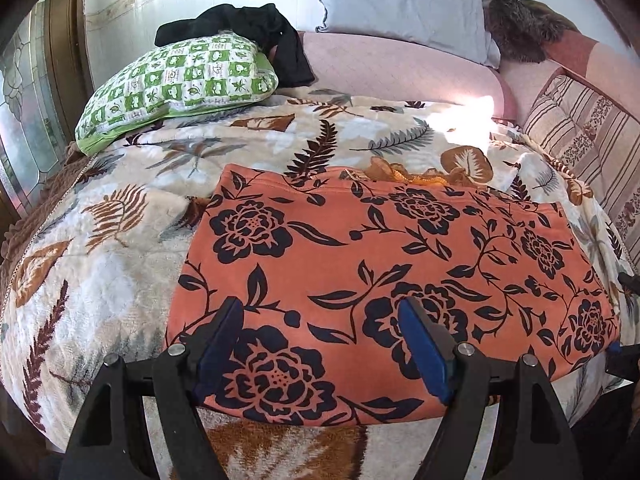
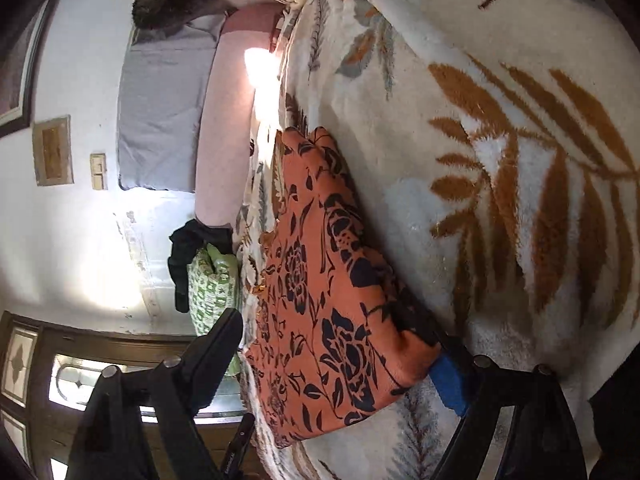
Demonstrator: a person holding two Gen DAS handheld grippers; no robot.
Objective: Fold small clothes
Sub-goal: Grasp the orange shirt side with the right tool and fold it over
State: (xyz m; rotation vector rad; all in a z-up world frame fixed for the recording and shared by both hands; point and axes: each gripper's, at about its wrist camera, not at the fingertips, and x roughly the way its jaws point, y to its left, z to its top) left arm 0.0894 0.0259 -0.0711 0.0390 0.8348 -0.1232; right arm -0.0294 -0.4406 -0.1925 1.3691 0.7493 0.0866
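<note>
An orange garment with dark flowers (image 1: pixel 380 248) lies flat and folded on a leaf-patterned blanket (image 1: pixel 100 240). My left gripper (image 1: pixel 320 308) hovers open over the garment's near edge, with only flat cloth showing between its blue pads. In the right wrist view the picture is rolled on its side. There the garment (image 2: pixel 332 300) reaches in between the fingers of my right gripper (image 2: pixel 336 332), which stands open. One blue-padded finger (image 2: pixel 452 384) sits at the garment's corner, and the other finger is clear of the cloth. The right gripper's fingers (image 1: pixel 629 280) peek in at the garment's right end.
A green checked pillow (image 1: pixel 176 84) with black clothing (image 1: pixel 256 28) on it lies at the back left. A grey pillow (image 1: pixel 404 4) and a brown furry thing (image 1: pixel 520 28) lean against the wall. A striped cushion (image 1: pixel 580 140) lines the right side. A glazed door (image 1: pixel 24 120) is at the left.
</note>
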